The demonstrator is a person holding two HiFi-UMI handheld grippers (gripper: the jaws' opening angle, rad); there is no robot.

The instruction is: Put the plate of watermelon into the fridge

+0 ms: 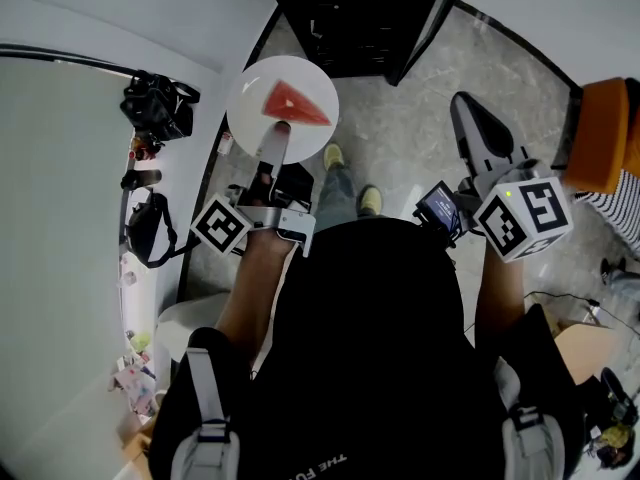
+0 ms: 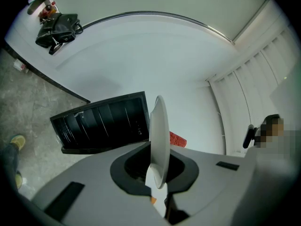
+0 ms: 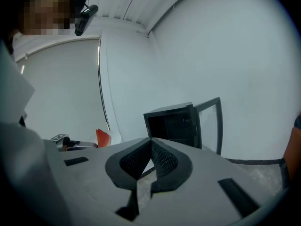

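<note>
A white plate [image 1: 262, 86] carries a red wedge of watermelon [image 1: 293, 104]. My left gripper [image 1: 275, 138] is shut on the plate's near rim and holds it out level. In the left gripper view the plate [image 2: 159, 131] shows edge-on between the jaws, with the watermelon [image 2: 178, 139] just behind it. The black fridge [image 1: 355, 13] stands on the floor ahead with its door open; its dark inside [image 2: 101, 121] faces me. My right gripper [image 1: 465, 113] is held out to the right, shut on nothing [image 3: 150, 142]; beyond its jaws stand the fridge [image 3: 171, 122] and its glass door [image 3: 210, 124].
A black bag [image 1: 158, 106] lies on the white counter at the left. An orange seat [image 1: 605, 133] stands at the right edge. The person's shoes [image 1: 335, 156] are on the grey stone floor in front of the fridge. White walls close the corner behind it.
</note>
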